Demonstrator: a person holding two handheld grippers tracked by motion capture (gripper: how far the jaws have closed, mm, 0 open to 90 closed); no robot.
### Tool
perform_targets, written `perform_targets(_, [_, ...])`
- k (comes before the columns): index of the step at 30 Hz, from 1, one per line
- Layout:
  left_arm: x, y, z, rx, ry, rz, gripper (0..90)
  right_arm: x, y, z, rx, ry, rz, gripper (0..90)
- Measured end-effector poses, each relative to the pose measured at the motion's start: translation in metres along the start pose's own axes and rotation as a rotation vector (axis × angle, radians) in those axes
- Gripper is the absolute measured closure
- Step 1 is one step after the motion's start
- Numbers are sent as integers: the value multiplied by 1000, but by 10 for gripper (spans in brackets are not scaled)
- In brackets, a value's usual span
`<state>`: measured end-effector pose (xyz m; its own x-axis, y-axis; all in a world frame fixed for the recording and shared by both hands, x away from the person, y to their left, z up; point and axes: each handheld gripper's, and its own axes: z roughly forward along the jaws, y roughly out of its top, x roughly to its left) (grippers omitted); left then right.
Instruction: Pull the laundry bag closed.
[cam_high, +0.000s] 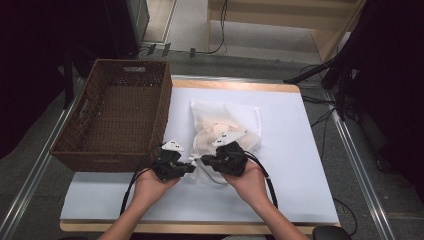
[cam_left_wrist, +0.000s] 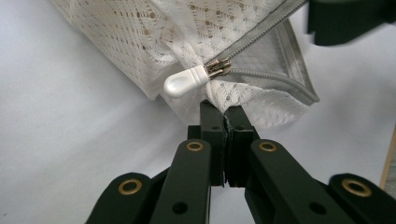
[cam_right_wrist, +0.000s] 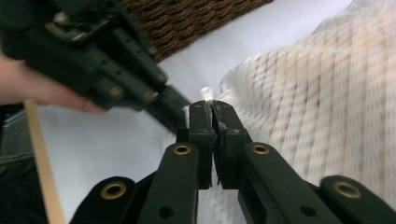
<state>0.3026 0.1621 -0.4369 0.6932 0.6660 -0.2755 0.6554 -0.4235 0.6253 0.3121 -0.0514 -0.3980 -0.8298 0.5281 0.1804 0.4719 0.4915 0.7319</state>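
Right at the near edge of the white table top (cam_high: 300, 150), two hands come in, and each one holds a black gripper. The left gripper (cam_left_wrist: 223, 108) has its jaws squeezed together on a corner of the white net bag with a grey zipper (cam_left_wrist: 196, 32). Its tips bite the net cloth just under the small white zipper pull (cam_left_wrist: 184, 81), which sits at the end of the zipper. The right gripper (cam_right_wrist: 208, 106) has its jaws pressed together too, at the edge of the bag. That spot is blurry, so I cannot tell what the tips pinch there. The two grippers are very close, almost tip to tip, at the near corner of the bag.

The bag lies flat on the table top, just past the grippers. Something pale and pinkish shows through the net.

Left of the bag stands a brown woven basket (cam_high: 117, 112), near it but not touching. The basket hangs over the left edge of the table top.
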Motion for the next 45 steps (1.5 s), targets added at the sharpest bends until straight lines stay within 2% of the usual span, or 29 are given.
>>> perform_targets(3, [-2,-1,-3,-9,6,2,893,-2,8,7,10,0,17,900])
perform_targets(11, [-7,-7,-7,-25,29,19,893,-6,23,21,18,10,24,900])
perform_targets(17, [-10,-12,-11,-39,57,35,893,-5,25,37,46,36,32,900])
perform_targets(21, [-10,-15,-14,-47,62,34,892,-3,26,44,55,38,33,900])
perform_targets(28, [-11,-19,-18,-68,71,44,892,-2,27,56,74,75,47,900])
perform_targets(35, [-10,-23,-21,-74,86,39,892,-2,29,61,71,146,60,900])
perform_targets(40, [-7,-23,-21,-75,94,29,890,-1,29,58,66,169,55,900])
perform_targets(45, [-5,-24,-22,-82,102,7,890,1,29,50,55,172,47,900])
